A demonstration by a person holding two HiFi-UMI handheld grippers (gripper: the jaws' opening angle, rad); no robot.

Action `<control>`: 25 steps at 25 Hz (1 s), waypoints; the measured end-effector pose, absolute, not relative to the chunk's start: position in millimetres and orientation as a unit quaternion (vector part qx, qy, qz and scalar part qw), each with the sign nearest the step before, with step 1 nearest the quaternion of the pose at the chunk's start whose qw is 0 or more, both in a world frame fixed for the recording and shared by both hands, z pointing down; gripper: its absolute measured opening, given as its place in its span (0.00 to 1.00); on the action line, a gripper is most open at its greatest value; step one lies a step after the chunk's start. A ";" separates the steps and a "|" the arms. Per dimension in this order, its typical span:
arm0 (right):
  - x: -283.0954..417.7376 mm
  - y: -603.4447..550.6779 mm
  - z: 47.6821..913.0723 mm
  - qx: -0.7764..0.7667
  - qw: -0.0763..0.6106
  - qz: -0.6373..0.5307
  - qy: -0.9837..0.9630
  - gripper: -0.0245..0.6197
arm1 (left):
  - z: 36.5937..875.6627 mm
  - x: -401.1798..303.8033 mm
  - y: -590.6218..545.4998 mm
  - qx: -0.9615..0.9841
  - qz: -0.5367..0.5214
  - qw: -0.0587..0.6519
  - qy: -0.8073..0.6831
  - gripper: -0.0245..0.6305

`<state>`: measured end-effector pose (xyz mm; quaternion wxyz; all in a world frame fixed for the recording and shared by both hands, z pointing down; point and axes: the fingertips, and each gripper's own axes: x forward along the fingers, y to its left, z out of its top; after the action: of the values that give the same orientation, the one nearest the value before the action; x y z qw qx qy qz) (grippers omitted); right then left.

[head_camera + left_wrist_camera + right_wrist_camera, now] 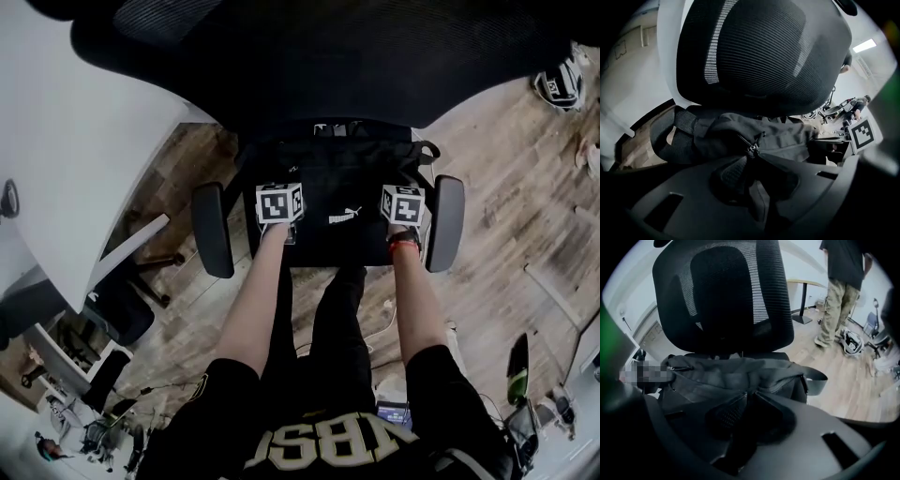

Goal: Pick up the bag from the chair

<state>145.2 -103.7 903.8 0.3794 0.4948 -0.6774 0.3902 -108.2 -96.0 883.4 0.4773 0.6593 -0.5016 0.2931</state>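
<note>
A black bag [342,202] with a small white logo lies on the seat of a black mesh office chair [328,66]. My left gripper [279,208] is at the bag's front left and my right gripper [403,208] at its front right, both low over the seat's front edge. In the left gripper view the left gripper [751,153] is shut, with the bag [778,136] bunched at its tips by the zipper pull. The right gripper [747,395] is also shut, and folds of the bag [736,369] gather at its tips. A strap [816,380] loops off the bag's right end.
The chair's armrests [213,230] [444,223] flank both grippers closely. A white desk [75,141] stands at the left. A person [840,282] stands on the wooden floor [525,178] behind the chair, beside a black-and-white thing on the floor [851,341].
</note>
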 end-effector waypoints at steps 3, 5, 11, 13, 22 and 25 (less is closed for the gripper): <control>140.9 -105.1 884.3 0.498 0.368 0.389 -0.682 0.13 | 865.5 -107.9 -95.5 0.666 0.276 0.475 -0.505 0.12; 139.1 -104.1 869.4 0.502 0.362 0.389 -0.682 0.13 | 849.9 -105.1 -93.5 0.672 0.266 0.470 -0.507 0.11; 137.5 -98.2 827.7 0.513 0.339 0.399 -0.680 0.13 | 796.7 -100.0 -91.9 0.685 0.247 0.450 -0.517 0.11; 134.0 -100.0 809.3 0.517 0.329 0.399 -0.683 0.13 | 775.0 -102.3 -95.5 0.690 0.241 0.439 -0.522 0.11; 109.3 -114.2 692.5 0.530 0.281 0.357 -0.715 0.13 | 662.4 -121.1 -100.4 0.707 0.217 0.374 -0.560 0.11; 103.5 -115.4 647.5 0.534 0.265 0.341 -0.727 0.13 | 618.8 -123.6 -101.7 0.712 0.203 0.349 -0.574 0.11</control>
<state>103.5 -115.4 647.5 0.2648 0.5336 -0.7274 0.3407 -123.6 -101.7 618.8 0.3488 0.7122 -0.5742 0.2033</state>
